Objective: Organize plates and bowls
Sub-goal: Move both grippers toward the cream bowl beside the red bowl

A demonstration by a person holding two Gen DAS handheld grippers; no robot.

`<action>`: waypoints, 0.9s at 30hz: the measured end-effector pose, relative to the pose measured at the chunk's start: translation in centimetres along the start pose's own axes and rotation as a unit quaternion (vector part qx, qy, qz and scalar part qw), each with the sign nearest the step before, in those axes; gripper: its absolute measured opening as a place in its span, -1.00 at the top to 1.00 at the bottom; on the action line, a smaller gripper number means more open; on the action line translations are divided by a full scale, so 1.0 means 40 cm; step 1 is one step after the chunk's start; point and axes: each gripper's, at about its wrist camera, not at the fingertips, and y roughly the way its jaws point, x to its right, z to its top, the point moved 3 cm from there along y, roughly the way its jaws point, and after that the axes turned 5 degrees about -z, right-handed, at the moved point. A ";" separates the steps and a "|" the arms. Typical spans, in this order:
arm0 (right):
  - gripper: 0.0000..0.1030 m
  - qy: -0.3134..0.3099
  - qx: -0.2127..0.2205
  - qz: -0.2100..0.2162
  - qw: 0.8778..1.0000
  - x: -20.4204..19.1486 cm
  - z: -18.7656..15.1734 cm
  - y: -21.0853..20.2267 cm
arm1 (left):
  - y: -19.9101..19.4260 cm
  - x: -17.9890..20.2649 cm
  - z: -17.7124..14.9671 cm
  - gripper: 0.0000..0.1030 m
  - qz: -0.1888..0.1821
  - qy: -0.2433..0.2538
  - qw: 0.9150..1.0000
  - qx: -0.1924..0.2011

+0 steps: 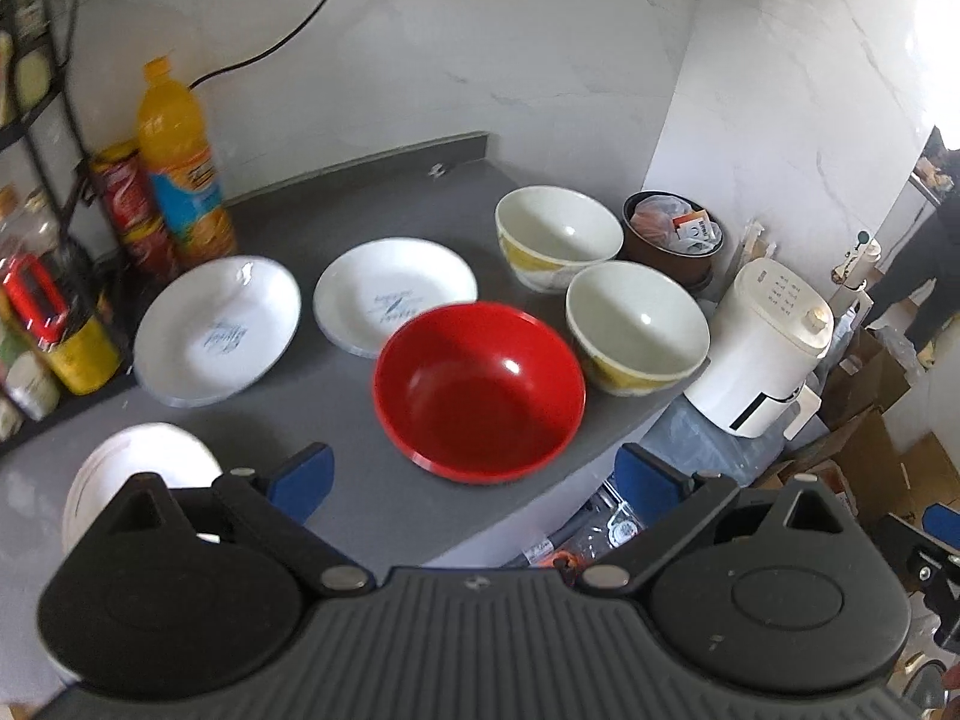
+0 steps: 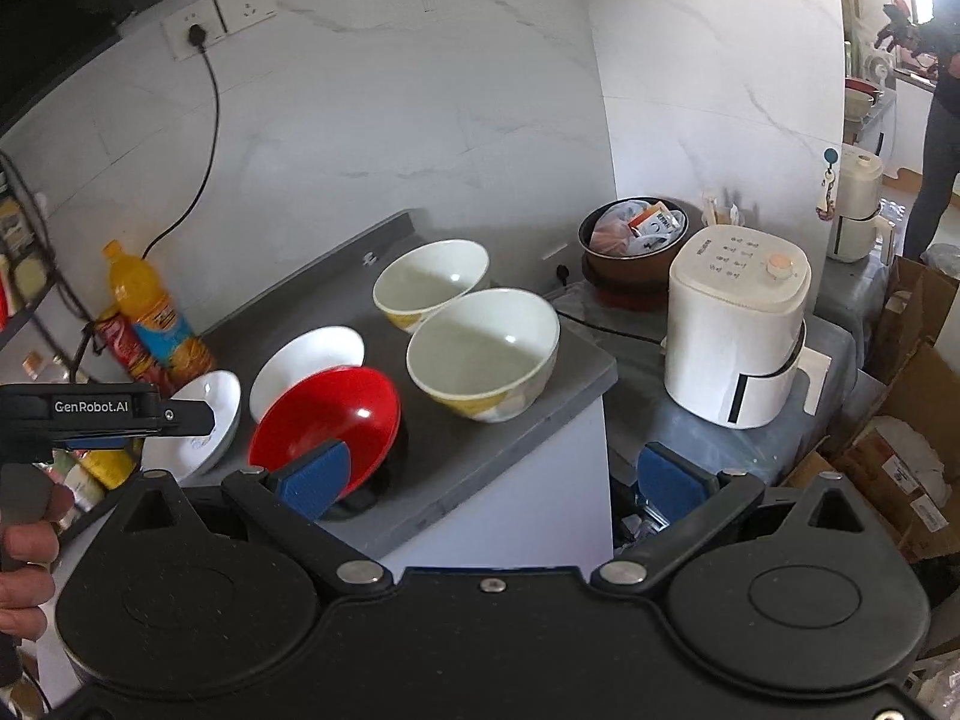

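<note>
A red bowl (image 1: 480,384) sits on the grey counter (image 1: 336,414) near its front edge. Behind it lie two white plates (image 1: 219,330) (image 1: 396,294) with blue prints. To its right stand two cream bowls with yellow patterns (image 1: 558,234) (image 1: 636,324). Another white plate (image 1: 132,468) shows at the lower left, partly hidden. My left gripper (image 1: 477,474) is open just in front of the red bowl, holding nothing. My right gripper (image 2: 495,480) is open too; its left finger (image 2: 318,480) overlaps the red bowl (image 2: 336,420) in the right wrist view.
An orange drink bottle (image 1: 180,174) and a red tube (image 1: 132,204) stand by the wall beside a rack of jars (image 1: 36,312). A white air fryer (image 2: 738,336) and a brown pot (image 2: 636,240) sit right of the counter. Cardboard boxes (image 2: 900,420) fill the floor; a person (image 2: 942,120) stands far right.
</note>
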 end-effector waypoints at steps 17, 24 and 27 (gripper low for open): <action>-0.91 0.045 -0.028 -0.008 0.999 -0.031 0.063 0.219 | 0.215 -0.005 0.174 -0.74 -0.023 0.036 0.999 -0.023; -0.72 0.081 -0.044 -0.030 0.995 -0.012 0.093 0.322 | 0.327 0.001 0.225 -0.53 -0.043 0.051 0.997 -0.045; -0.60 0.094 -0.055 -0.037 0.993 0.000 0.101 0.365 | 0.376 0.018 0.244 -0.46 -0.051 0.067 0.995 -0.056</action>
